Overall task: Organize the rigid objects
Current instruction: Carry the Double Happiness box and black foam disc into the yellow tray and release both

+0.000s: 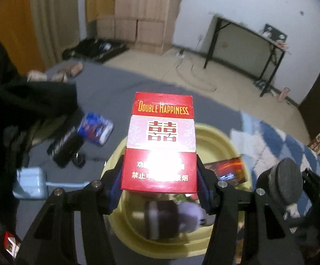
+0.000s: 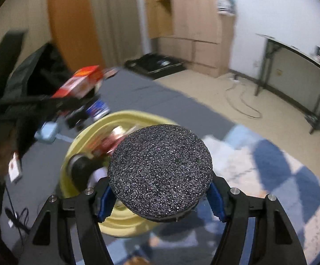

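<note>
A red "Double Happiness" cigarette box (image 1: pixel 162 132) stands upright between my left gripper's (image 1: pixel 160 185) blue pads, which are shut on its lower sides. It hangs above a yellow basin (image 1: pixel 215 132) that holds an orange-red packet (image 1: pixel 228 167) and several blurred items. My right gripper (image 2: pixel 160 198) is shut on a round black gritty disc (image 2: pixel 160 167), held over the basin's (image 2: pixel 124 117) right edge. The disc (image 1: pixel 286 181) also shows at the right of the left wrist view. In the right wrist view the red box (image 2: pixel 78 84) appears blurred at the upper left.
The basin sits on a grey sheet (image 1: pixel 115 88). Left of it lie a blue packet (image 1: pixel 95 128), a black object (image 1: pixel 67 145), a pale blue object (image 1: pixel 30 183) and a small red-white box (image 1: pixel 11 243). A blue checked blanket (image 1: pixel 277 141) is at the right, a black folding table (image 1: pixel 248 44) behind.
</note>
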A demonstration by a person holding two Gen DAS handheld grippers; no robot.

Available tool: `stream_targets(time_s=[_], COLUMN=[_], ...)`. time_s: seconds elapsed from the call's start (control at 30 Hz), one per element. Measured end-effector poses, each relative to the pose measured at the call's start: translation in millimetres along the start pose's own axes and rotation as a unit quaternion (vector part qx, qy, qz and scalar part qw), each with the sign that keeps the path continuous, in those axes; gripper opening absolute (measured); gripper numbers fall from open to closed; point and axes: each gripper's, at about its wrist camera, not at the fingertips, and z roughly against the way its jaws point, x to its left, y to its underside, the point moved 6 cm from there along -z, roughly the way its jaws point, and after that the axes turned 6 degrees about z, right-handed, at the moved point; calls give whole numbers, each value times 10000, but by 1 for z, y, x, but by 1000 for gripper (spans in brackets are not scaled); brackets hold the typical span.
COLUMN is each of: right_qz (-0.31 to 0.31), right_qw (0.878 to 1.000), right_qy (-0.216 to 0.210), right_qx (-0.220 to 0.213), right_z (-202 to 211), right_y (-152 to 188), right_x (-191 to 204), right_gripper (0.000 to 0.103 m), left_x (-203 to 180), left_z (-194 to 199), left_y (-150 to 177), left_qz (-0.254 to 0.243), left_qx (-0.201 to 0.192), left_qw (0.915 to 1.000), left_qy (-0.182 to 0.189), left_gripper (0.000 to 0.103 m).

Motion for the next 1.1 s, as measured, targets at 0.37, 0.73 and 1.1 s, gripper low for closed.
stream_targets(time_s=[0.37, 0.73, 1.1], right_qz=[203, 253, 338], right_qw=[9994, 9996, 9994], right_qy=[-10, 113, 110], right_qx=[282, 32, 6], right_z=[-106, -103, -26], right_y=[-20, -8, 26], right_x=[-2, 22, -22], right_gripper=[69, 102, 103], left_x=[13, 19, -38], left_z=[-68, -57, 21], left_y=[23, 26, 51], left_qz=[166, 365, 560], left_qx=[851, 638, -71], left_qw=[9962, 9973, 9983], left_qy=[-24, 84, -141], left_gripper=[58, 103, 103])
